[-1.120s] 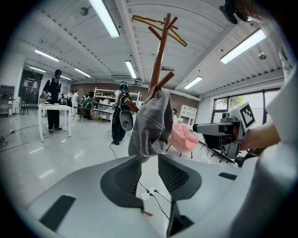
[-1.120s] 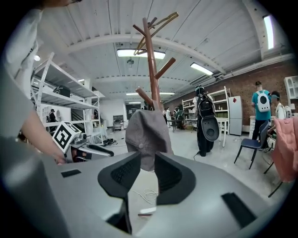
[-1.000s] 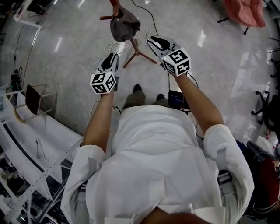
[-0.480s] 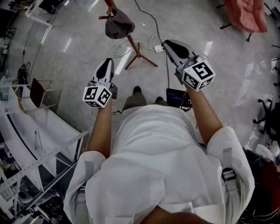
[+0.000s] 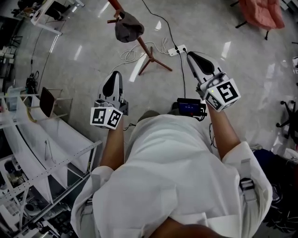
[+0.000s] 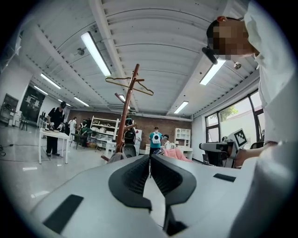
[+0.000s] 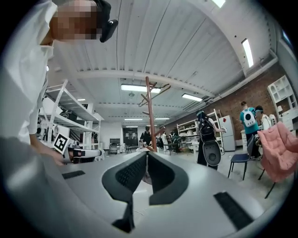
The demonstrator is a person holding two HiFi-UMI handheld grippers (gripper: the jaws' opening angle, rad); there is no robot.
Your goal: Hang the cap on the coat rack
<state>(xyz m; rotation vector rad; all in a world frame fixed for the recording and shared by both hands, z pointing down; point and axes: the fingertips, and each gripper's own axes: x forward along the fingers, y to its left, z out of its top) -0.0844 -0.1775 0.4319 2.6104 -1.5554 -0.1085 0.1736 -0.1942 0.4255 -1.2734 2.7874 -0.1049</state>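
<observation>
The grey cap [image 5: 129, 28] hangs on a peg of the wooden coat rack [image 5: 150, 52], far ahead on the floor in the head view. Both grippers are held near my chest, well back from it. My left gripper [image 5: 113, 80] points at the rack; its jaws are closing, tips nearly touching, with nothing between them [image 6: 149, 157]. My right gripper [image 5: 194, 56] is shut and empty [image 7: 146, 154]. The left gripper view shows the rack [image 6: 129, 116] with a wire hanger [image 6: 132, 84] on top. In the right gripper view the rack [image 7: 151, 116] stands straight ahead.
White shelving [image 5: 46, 139] runs along the left. Cables and a power strip [image 5: 177, 50] lie on the floor by the rack's feet. A black device [image 5: 188, 107] sits just ahead of me. A pink chair [image 5: 260, 14] is at the far right. People stand in the background.
Both grippers have drawn back from the cap toward my body. The left jaws have closed. The cap stays hanging on the rack.
</observation>
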